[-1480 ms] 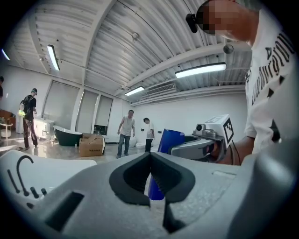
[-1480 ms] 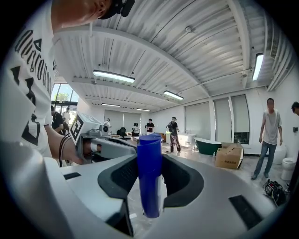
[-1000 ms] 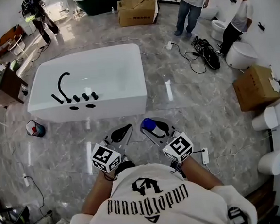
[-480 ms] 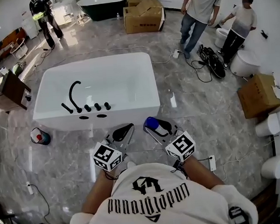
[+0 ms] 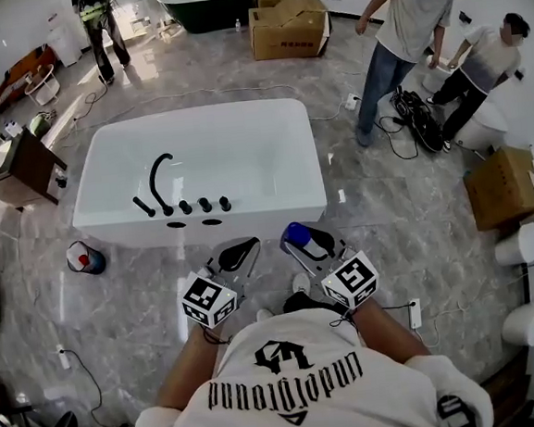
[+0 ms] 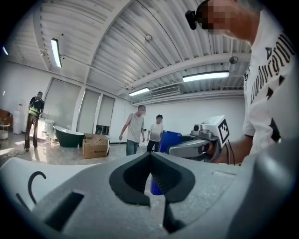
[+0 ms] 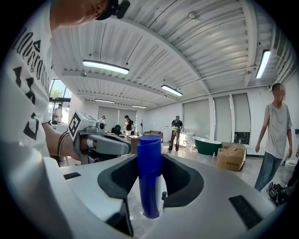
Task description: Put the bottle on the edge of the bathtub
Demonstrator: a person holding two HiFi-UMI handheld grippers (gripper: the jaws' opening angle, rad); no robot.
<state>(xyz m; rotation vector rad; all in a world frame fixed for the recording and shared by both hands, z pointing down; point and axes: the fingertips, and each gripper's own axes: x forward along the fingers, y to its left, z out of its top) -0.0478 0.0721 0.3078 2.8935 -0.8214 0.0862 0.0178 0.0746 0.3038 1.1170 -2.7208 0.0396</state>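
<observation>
A blue bottle (image 5: 296,236) (image 7: 149,175) stands upright between the jaws of my right gripper (image 5: 304,243) (image 7: 150,186), which is shut on it just short of the bathtub's near edge. The white bathtub (image 5: 289,204) lies ahead with black taps (image 5: 185,206) on its near left rim. My left gripper (image 5: 236,253) (image 6: 150,179) is shut and empty, side by side with the right one. From the left gripper view the blue bottle (image 6: 168,141) and the right gripper (image 6: 201,142) show to the right.
A small round bin (image 5: 85,258) stands on the marble floor left of the tub. Cardboard boxes (image 5: 289,20) sit beyond it and at the right (image 5: 503,185). Two people (image 5: 410,37) stand by toilets at the far right, another person (image 5: 101,18) at the far left. Cables trail on the floor.
The bathtub has come nearer and shifted right in the head view as I walked toward it. Both grippers keep their pose, the bottle still held in the right one.
</observation>
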